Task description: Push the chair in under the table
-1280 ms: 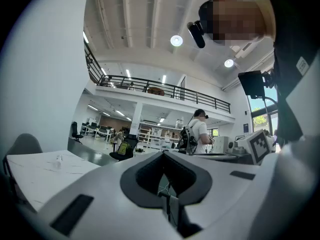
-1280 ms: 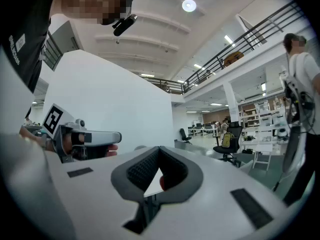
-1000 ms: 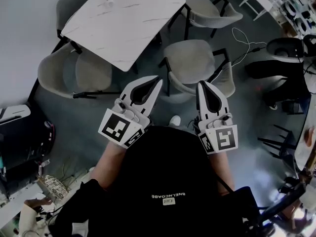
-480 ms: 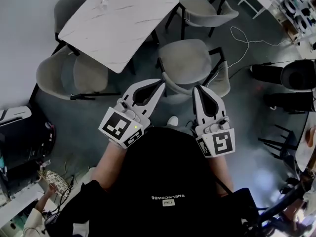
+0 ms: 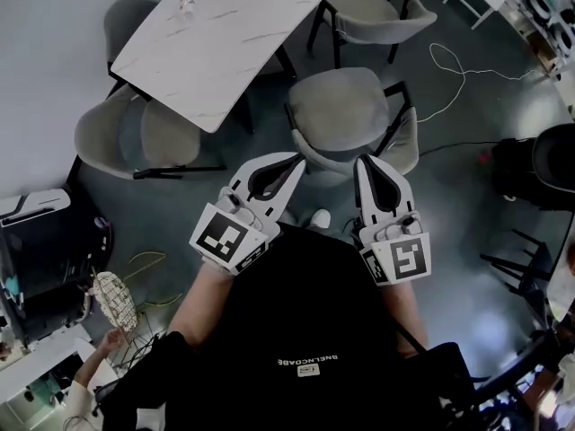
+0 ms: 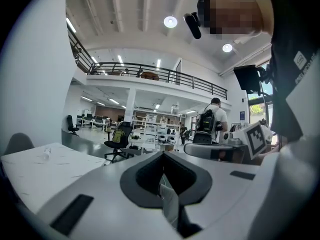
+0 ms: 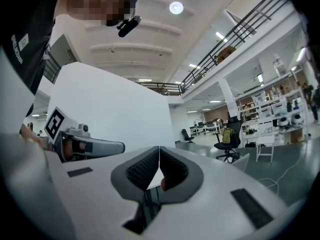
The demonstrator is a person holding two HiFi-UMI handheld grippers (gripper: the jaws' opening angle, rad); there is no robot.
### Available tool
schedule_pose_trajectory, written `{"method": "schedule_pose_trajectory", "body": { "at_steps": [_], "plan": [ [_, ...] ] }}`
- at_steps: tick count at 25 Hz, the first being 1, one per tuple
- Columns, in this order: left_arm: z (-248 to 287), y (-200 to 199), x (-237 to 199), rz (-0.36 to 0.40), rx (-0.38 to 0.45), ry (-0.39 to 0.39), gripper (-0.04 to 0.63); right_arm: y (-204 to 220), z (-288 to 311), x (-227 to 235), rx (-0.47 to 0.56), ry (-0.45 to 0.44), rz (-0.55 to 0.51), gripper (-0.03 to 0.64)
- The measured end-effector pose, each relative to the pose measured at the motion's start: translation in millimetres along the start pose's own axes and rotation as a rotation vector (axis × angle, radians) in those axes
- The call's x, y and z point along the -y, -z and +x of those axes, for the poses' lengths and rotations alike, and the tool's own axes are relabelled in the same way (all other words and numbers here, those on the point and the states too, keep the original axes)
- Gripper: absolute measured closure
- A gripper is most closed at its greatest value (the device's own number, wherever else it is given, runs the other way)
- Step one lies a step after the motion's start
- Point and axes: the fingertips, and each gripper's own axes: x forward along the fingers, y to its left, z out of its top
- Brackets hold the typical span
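A grey padded chair (image 5: pixel 346 106) stands pulled out from the white marble table (image 5: pixel 216 43), its curved backrest (image 5: pixel 402 146) toward me. My left gripper (image 5: pixel 296 160) is shut and empty, its tip at the left end of the backrest. My right gripper (image 5: pixel 363 162) is also shut and empty, its tip over the backrest's middle. Whether either tip touches the chair I cannot tell. In the left gripper view the closed jaws (image 6: pixel 162 154) point level past the table (image 6: pixel 35 166). In the right gripper view the jaws (image 7: pixel 159 151) meet with nothing between them.
Other grey chairs stand round the table at the left (image 5: pixel 135 137), far left (image 5: pixel 126 21) and far right (image 5: pixel 377 12). A small clear item (image 5: pixel 188 4) lies on the table. A white cable (image 5: pixel 449 65) trails on the floor; a black unit (image 5: pixel 40 259) stands at left.
Both grippers have moved forward together toward the chair's backrest, staying shut. The chair has not visibly shifted relative to the table.
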Motion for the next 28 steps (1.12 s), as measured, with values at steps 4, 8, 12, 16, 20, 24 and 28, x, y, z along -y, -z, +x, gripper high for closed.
{"method": "schedule_pose_trajectory", "body": {
  "at_steps": [4, 8, 12, 16, 20, 24, 28],
  "plan": [
    [7.3, 1.2, -9.0, -0.024, -0.007, 0.001, 0.591, 4.1, 6.4, 6.7, -0.011, 0.007, 0.022, 0.604],
    [16.6, 7.8, -21.6, -0.031, -0.023, 0.03, 0.591, 11.9, 19.0, 11.4, -0.03, 0.024, 0.028, 0.604],
    [29.9, 9.5, -50.6, -0.052, -0.034, 0.052, 0.591, 19.5, 47.7, 20.2, -0.054, 0.055, 0.053, 0.604],
    [43.8, 7.6, -92.8, -0.083, -0.027, 0.079, 0.591, 22.3, 87.5, 26.4, -0.075, 0.078, 0.044, 0.604],
    [58.8, 5.8, -128.8, -0.085, -0.031, 0.12, 0.589, 25.8, 124.1, 36.1, -0.091, 0.11, 0.056, 0.604],
    [68.1, 13.3, -159.6, -0.063, -0.059, 0.169, 0.589, 33.6, 150.8, 46.5, -0.118, 0.18, 0.056, 0.604],
    [80.4, 26.2, -180.3, -0.041, -0.085, 0.227, 0.589, 36.3, 158.1, 68.3, -0.131, 0.273, 0.083, 0.604]
  ]
}}
